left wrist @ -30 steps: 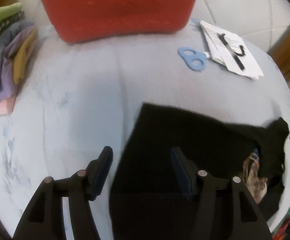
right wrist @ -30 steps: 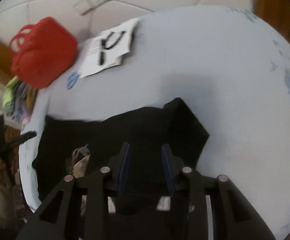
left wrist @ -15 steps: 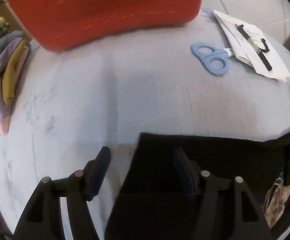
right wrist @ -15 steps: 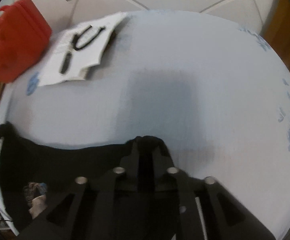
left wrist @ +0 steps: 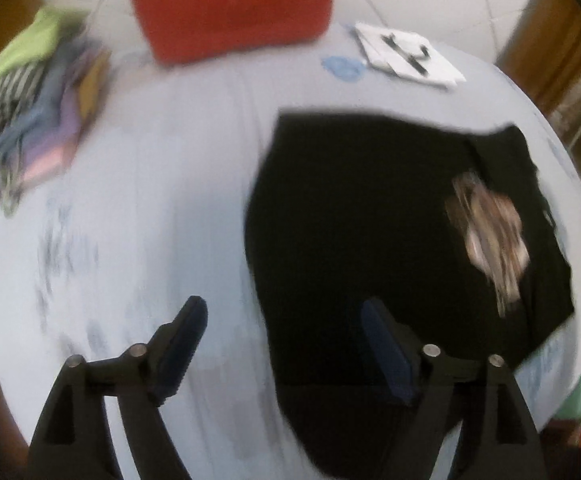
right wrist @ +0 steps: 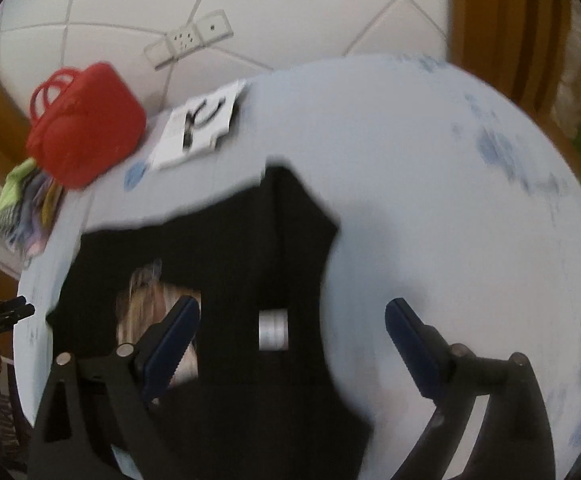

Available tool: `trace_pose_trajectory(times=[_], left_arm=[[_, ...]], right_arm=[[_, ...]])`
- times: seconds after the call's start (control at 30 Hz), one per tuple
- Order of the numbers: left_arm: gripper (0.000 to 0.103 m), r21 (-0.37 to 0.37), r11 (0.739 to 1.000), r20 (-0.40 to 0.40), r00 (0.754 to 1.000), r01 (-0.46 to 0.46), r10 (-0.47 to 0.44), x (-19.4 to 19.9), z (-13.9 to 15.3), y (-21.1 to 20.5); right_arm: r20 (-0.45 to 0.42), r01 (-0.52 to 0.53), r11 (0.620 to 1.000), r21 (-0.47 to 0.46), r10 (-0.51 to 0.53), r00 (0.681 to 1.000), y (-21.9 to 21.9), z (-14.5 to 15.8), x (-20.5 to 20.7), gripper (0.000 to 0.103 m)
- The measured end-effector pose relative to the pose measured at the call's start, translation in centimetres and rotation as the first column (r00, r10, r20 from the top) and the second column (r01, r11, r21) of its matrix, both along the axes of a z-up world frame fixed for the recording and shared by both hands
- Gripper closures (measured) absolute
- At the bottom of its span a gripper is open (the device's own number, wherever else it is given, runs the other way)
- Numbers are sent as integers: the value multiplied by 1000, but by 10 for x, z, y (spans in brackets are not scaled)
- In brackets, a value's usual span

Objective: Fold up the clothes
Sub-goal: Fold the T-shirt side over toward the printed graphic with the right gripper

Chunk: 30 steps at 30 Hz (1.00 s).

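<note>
The left gripper [left wrist: 282, 320] hangs above the table with its blue-padded fingers spread wide and nothing between them; one finger is over bare tabletop, the other over the near edge of the black T-shirt [left wrist: 370, 220]. The right gripper [right wrist: 292, 320] is likewise wide open and empty, poised over the same garment [right wrist: 250, 280], its right finger above bare table.

The black T-shirt lies flat on the round pale-blue table [left wrist: 150, 200], with a brownish printed patch [left wrist: 490, 232] showing on its upper face and a small grey label [right wrist: 273, 329] near the right gripper.

Farther off, at the table's far side, stand a red handbag [left wrist: 230, 4], blue-handled scissors [left wrist: 344, 68] and white papers [left wrist: 410, 60] carrying a black object. A pile of folded coloured clothes [left wrist: 38, 108] sits at the left edge.
</note>
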<state>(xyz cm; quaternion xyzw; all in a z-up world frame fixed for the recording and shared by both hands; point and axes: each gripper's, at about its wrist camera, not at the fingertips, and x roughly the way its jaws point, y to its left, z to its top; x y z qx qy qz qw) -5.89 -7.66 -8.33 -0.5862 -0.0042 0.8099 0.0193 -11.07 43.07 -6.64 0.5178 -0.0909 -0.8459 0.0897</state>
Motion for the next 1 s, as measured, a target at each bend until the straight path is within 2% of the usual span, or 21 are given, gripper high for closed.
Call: trace_pose_trajectory(times=[0.2, 0.4, 0.6, 0.87, 0.93, 1.0], left_arm=[[22, 1, 1000, 7, 1000, 0, 0, 73, -23, 21], [22, 36, 999, 47, 999, -4, 2, 111, -51, 47], [22, -7, 1000, 75, 997, -8, 9, 122, -76, 64], [17, -10, 1000, 44, 999, -19, 19, 124, -78, 67], [17, -12, 1000, 35, 999, -11, 11, 126, -77, 67], [21, -10, 1000, 22, 1000, 2, -2, 129, -75, 69]], right_arm=[[94, 39, 999, -29, -36, 995, 2, -45, 67, 7], [109, 48, 999, -7, -47, 993, 8, -60, 104, 7], [93, 14, 1000, 18, -16, 996, 5, -65, 121, 7], [68, -8, 1000, 28, 6, 998, -4, -78, 116, 7], [56, -39, 995, 88, 34, 998, -17, -83, 119, 8], [40, -58, 982, 178, 51, 998, -29, -85, 123, 17]])
